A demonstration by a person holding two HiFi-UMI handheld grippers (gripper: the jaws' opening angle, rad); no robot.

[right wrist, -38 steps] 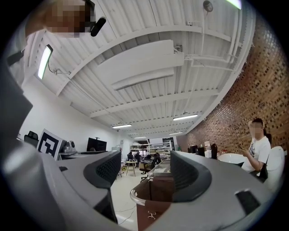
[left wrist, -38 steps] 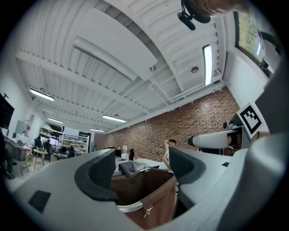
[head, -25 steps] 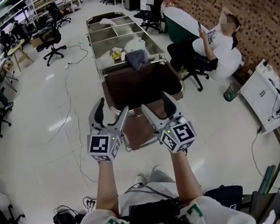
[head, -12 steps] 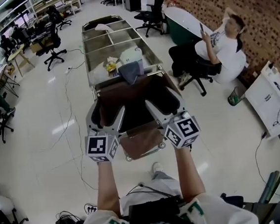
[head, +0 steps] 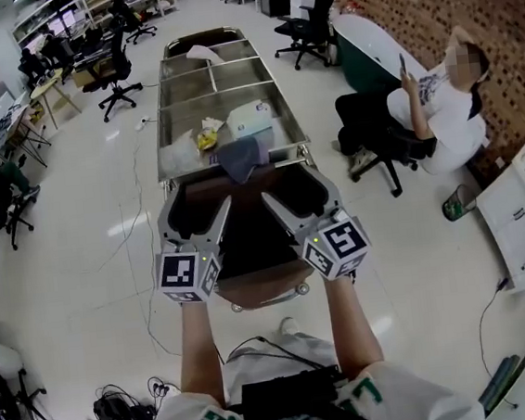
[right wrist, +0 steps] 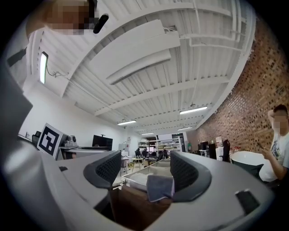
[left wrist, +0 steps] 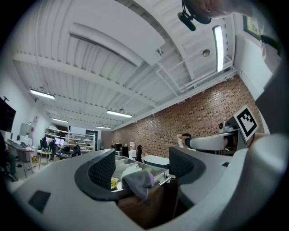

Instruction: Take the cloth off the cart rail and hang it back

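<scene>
Both tools are up in front of the person, side by side above the near end of the cart (head: 163, 94). The left tool (head: 196, 213) has its jaws wide apart with nothing between them. The right tool (head: 296, 194) is the same: jaws spread, empty. The grey cloth (head: 241, 158) is draped over the cart rail (head: 286, 150), hanging down the near side in a loose fold. It sits well beyond both tools, touched by neither. From the left gripper view it shows low in the gap between the jaws; from the right gripper view it hangs just beside the right-hand jaw's tip. Below the rail is a brown bin (head: 247, 239), lying between the two tools in the head view. Behind the cloth, the metal trays hold a white box (head: 251, 117) and something yellow (head: 204, 141). Off to the right, a person (head: 442, 102) sits on an office chair by the brick wall.
</scene>
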